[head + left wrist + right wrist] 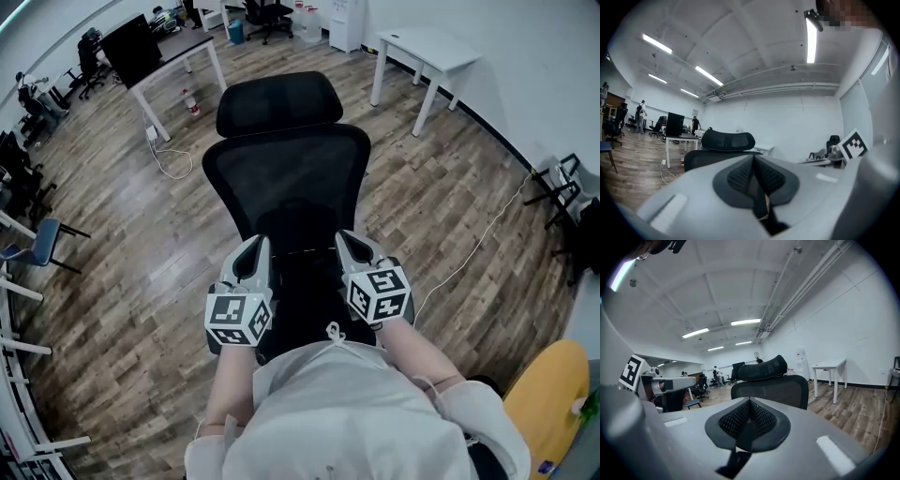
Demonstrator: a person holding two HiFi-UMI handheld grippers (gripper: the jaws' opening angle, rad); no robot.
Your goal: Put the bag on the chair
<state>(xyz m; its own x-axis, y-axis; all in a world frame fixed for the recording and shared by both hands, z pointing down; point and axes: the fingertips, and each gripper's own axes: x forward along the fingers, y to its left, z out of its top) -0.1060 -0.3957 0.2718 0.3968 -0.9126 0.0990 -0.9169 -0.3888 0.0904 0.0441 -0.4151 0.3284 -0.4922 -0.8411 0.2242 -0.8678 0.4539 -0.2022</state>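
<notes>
A black mesh office chair point(286, 159) with a headrest stands right in front of me, its back facing me. Both grippers hover side by side over its dark seat. My left gripper point(255, 246) points at the chair's back with its jaws shut. My right gripper point(349, 242) does the same, also shut. In the left gripper view the pads point(740, 174) meet, with the chair point(728, 139) beyond them. The right gripper view shows the closed pads point(761, 418) below the chair point(771, 389). I see no bag clearly; the seat between the grippers is dark and partly hidden.
A white table point(427, 47) stands at the back right, and another table point(173, 66) holding a dark monitor at the back left. A white cable point(173, 164) lies on the wood floor. A blue chair point(42, 244) is at the left, a yellow object point(548, 394) at the lower right.
</notes>
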